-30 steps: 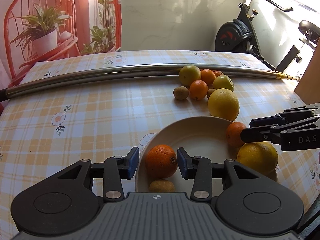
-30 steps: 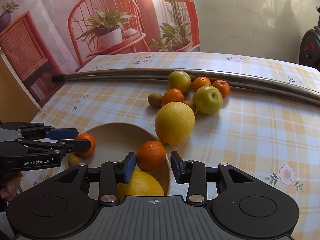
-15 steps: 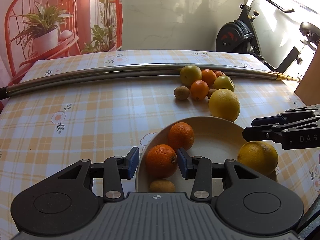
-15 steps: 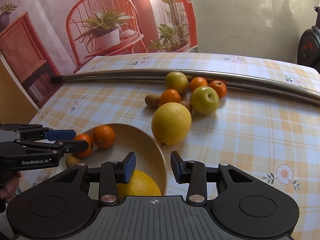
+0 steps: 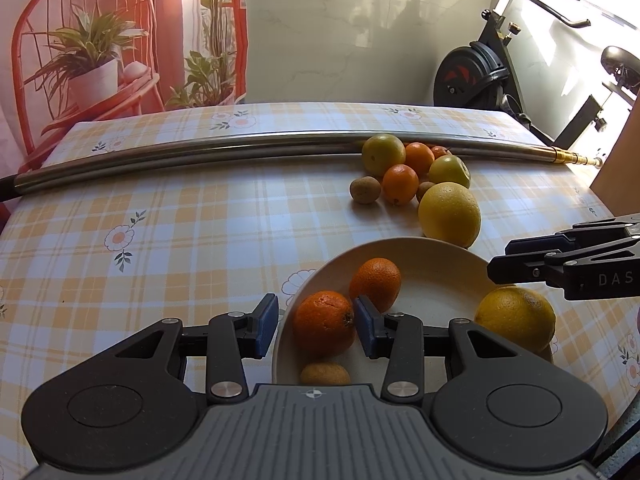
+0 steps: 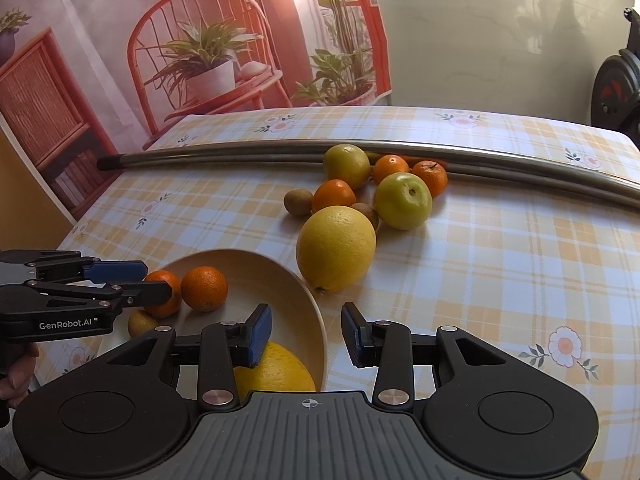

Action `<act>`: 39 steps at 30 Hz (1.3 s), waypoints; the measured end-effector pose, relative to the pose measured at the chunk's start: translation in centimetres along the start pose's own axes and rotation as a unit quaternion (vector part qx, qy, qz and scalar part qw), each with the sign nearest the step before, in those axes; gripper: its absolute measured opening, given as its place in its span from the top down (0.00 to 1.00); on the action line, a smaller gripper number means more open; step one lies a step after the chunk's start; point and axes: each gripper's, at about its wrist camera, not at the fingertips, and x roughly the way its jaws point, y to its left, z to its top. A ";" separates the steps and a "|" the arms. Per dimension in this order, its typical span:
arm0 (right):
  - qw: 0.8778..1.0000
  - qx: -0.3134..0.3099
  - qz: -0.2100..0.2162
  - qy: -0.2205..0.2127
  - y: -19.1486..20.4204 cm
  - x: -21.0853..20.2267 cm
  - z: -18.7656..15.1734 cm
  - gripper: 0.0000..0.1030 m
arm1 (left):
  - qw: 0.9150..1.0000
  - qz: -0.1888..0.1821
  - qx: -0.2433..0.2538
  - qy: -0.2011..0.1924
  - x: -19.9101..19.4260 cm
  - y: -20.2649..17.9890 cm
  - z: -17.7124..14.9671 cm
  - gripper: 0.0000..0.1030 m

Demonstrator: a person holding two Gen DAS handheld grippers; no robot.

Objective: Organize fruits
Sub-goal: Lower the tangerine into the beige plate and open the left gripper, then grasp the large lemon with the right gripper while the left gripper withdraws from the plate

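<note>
A beige bowl [image 5: 432,242] [image 6: 316,312] holds two oranges, a small kiwi [image 5: 324,374] and a big yellow citrus [image 5: 516,320]. My left gripper [image 5: 316,326] [image 6: 156,280] hangs open over the bowl's left side. One orange [image 5: 324,324] lies between its pads, with a gap at the left pad. The second orange [image 5: 376,284] [image 6: 204,288] rests beside it. My right gripper [image 6: 306,336] [image 5: 500,260] is open over the bowl's right rim with nothing between its pads. A large yellow citrus [image 6: 336,248] and a cluster of oranges, kiwis and a green apple [image 6: 404,200] lie on the table beyond.
A long metal rod [image 5: 200,152] lies across the far side of the checked tablecloth, just behind the fruit cluster. An exercise bike [image 5: 480,76] stands past the table's far right corner. A person's hand [image 6: 16,376] holds the left gripper.
The second orange rolled from the bowl's right side, by the right gripper, across to the left and stopped against the other orange. Neither gripper moved.
</note>
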 end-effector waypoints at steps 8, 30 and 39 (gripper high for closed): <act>1.000 0.004 -0.003 -0.004 -0.2 -0.1 0.1 0.65 | 1.000 -0.004 -0.008 -0.007 -0.4 0.0 0.5 0.57; 0.999 0.039 -0.030 -0.024 -2.2 -0.3 1.2 0.58 | 0.999 -0.004 -0.039 -0.037 -0.9 1.2 2.6 0.57; 0.999 0.039 -0.024 -0.025 -1.8 1.4 3.1 0.44 | 0.997 0.007 -0.056 -0.049 -1.0 2.4 3.5 0.57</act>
